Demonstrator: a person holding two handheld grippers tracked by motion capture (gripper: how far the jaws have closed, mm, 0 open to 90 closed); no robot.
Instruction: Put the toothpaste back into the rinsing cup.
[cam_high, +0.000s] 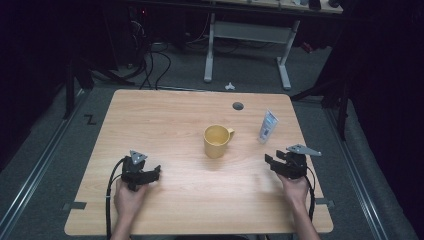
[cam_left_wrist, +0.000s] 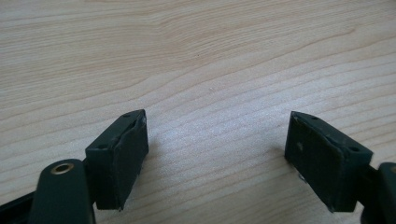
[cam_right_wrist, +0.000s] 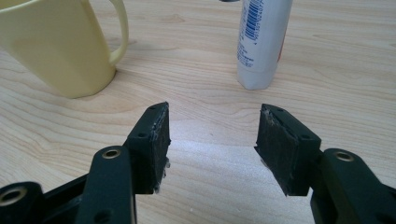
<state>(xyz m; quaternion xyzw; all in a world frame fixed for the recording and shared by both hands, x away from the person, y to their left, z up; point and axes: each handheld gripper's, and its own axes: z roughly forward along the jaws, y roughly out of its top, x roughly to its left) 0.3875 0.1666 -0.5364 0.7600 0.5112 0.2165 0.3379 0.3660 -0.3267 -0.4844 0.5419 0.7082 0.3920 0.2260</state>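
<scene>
A pale yellow mug (cam_high: 217, 141) stands upright near the middle of the wooden table (cam_high: 165, 115), its handle towards the right. To its right a white tube (cam_high: 267, 126) with a barcode stands on its cap. My right gripper (cam_high: 272, 162) rests low at the front right, open and empty. In the right gripper view its jaws (cam_right_wrist: 212, 135) point at the gap between the mug (cam_right_wrist: 60, 51) and the tube (cam_right_wrist: 261, 42), short of both. My left gripper (cam_high: 156, 172) sits at the front left, and its jaws (cam_left_wrist: 217, 140) stand wide apart over bare wood.
A round grommet hole (cam_high: 238, 106) lies near the table's far edge. Beyond the table, a second desk's white legs (cam_high: 210, 50) and loose cables (cam_high: 150, 60) are on the grey floor. A small white object (cam_high: 229, 86) lies on the floor behind the table.
</scene>
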